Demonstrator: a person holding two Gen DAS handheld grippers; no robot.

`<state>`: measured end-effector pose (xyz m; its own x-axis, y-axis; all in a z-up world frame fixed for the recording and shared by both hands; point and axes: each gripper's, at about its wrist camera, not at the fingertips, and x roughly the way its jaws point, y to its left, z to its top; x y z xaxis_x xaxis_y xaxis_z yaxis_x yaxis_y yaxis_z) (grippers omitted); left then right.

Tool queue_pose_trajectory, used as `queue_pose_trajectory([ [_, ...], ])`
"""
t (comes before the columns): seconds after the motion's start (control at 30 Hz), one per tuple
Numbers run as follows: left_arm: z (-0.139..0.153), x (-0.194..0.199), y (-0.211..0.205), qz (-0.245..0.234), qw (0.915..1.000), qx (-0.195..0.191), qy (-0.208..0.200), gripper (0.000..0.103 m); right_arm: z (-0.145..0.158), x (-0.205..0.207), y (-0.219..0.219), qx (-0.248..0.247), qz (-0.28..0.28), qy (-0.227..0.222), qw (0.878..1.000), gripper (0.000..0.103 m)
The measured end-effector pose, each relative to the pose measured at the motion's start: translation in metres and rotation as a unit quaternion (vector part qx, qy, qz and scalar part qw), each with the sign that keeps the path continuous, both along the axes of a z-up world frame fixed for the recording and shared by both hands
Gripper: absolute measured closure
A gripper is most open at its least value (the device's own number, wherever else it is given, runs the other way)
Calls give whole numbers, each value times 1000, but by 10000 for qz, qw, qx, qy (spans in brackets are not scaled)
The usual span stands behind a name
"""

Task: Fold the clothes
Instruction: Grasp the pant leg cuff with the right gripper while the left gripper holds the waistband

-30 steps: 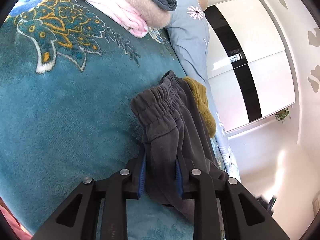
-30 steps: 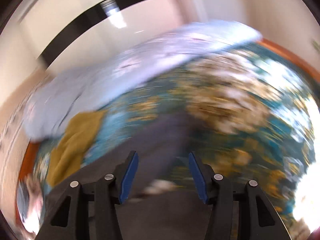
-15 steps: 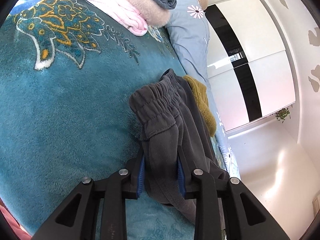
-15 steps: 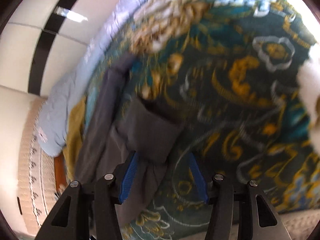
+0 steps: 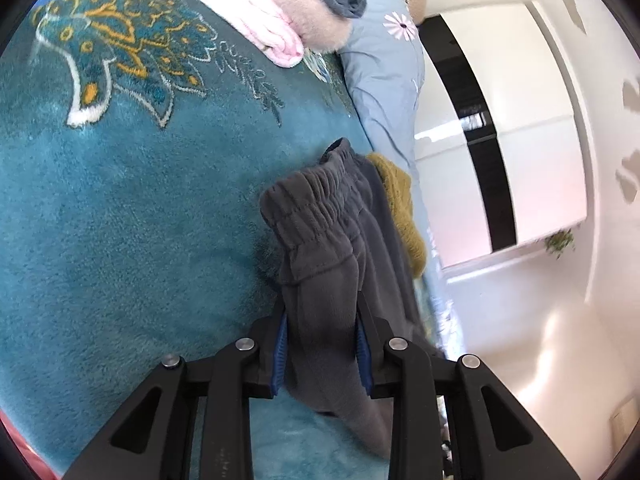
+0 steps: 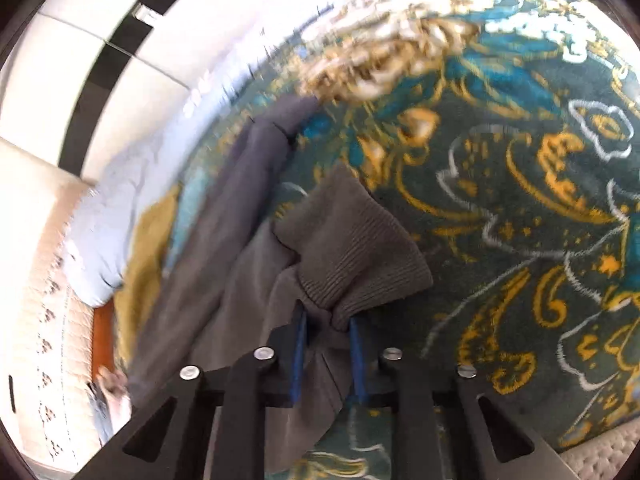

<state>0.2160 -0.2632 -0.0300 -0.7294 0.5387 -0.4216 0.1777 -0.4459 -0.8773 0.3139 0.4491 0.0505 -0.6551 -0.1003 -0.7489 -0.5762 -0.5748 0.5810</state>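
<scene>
The grey trousers [image 5: 328,240] lie along the right edge of the teal blanket [image 5: 120,220] on the bed, centre-right in the left wrist view. They look soft, limp and light, so they will sag and slide unless held by the thicker parts: the gathered elastic waistband [image 5: 304,196] and the ribbed cuff [image 6: 352,248] give the firmest bite. The left tool [image 5: 322,344] pinches cloth just below the waistband. The right tool [image 6: 326,352] has just been closing and now pinches bunched cloth under the cuff, low centre in its view.

Counted: one pair of trousers, two tools, one mustard garment [image 5: 400,200] beside the trousers, one pale blue pillow [image 5: 384,64], and at least two folded items [image 5: 280,24] stacked at the upper edge.
</scene>
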Motion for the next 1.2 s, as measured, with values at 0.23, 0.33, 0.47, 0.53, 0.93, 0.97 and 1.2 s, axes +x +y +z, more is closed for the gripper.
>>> queue_pose_trajectory([
  [0.23,4,-12,7,40,9984,-147,-541,83,77,35,5,356,-38,1103,9932,84],
  [0.33,26,-2,16,74,9984,-365,-421,94,99,45,4,517,-25,1323,9899,84],
  [0.47,89,33,25,-29,9974,-597,410,95,120,60,6,565,-182,1640,9847,84],
  [0.53,117,41,27,-174,9959,-668,593,94,130,74,10,609,-283,1822,9810,84],
  [0.93,117,-6,33,-753,9932,-549,-700,91,132,25,38,334,-298,1135,9925,84],
  [0.97,119,-15,33,-872,9924,-420,-756,91,131,16,39,325,-287,1050,9935,84],
  [1.2,107,-100,37,-1277,9796,512,-1468,86,123,-88,64,221,-421,201,9987,84],
])
